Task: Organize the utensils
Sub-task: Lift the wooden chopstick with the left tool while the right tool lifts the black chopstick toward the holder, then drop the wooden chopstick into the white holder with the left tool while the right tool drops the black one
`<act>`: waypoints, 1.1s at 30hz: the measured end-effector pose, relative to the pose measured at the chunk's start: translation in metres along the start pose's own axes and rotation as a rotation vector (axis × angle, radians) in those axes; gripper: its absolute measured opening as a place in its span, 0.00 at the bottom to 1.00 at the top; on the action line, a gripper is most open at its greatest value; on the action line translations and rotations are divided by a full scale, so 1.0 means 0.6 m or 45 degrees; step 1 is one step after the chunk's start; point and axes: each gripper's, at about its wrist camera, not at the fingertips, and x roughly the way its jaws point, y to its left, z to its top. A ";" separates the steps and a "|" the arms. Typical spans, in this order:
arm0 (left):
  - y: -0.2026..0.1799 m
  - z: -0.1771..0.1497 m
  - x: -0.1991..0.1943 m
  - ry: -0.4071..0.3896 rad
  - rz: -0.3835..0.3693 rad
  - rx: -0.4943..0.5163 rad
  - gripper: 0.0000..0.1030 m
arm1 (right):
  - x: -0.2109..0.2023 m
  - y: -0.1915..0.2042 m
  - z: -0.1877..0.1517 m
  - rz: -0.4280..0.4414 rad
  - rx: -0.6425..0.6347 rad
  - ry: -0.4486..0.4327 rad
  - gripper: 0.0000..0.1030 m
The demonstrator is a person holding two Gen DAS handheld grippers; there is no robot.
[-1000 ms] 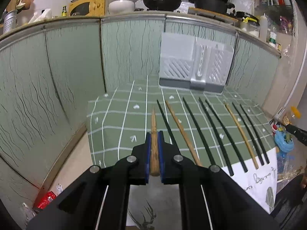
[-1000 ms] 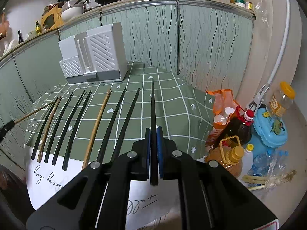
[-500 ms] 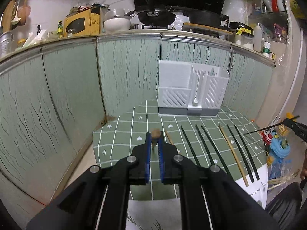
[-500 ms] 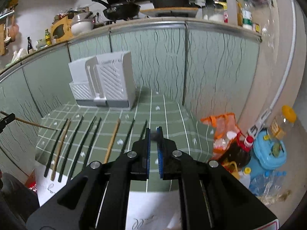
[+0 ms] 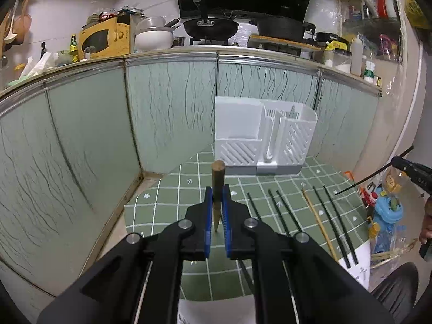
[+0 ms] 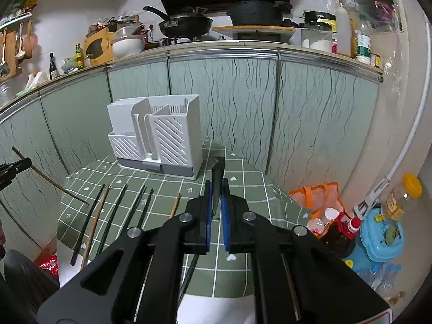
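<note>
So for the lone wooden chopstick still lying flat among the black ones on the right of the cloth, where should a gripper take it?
Take the wooden chopstick near its thicker near end, from above, jaws across the shaft: it lies flat with black chopsticks close alongside.

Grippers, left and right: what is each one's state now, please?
Left gripper: shut on a wooden chopstick.
Right gripper: shut on a black chopstick.

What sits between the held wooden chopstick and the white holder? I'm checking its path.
Only bare green checked cloth between wooden chopstick and white holder, in the left wrist view.
</note>
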 end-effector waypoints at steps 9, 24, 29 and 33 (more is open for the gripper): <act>-0.017 0.098 -0.007 -0.078 -0.102 0.027 0.06 | -0.008 0.012 0.077 0.105 -0.020 -0.030 0.06; -0.133 0.236 0.024 -0.161 -0.259 0.124 0.06 | -0.010 0.032 0.196 0.241 -0.051 -0.102 0.06; -0.162 0.270 0.037 -0.189 -0.279 0.152 0.06 | -0.010 0.038 0.236 0.236 -0.072 -0.130 0.06; -0.179 0.289 0.058 -0.198 -0.301 0.159 0.06 | 0.007 0.047 0.265 0.237 -0.092 -0.136 0.06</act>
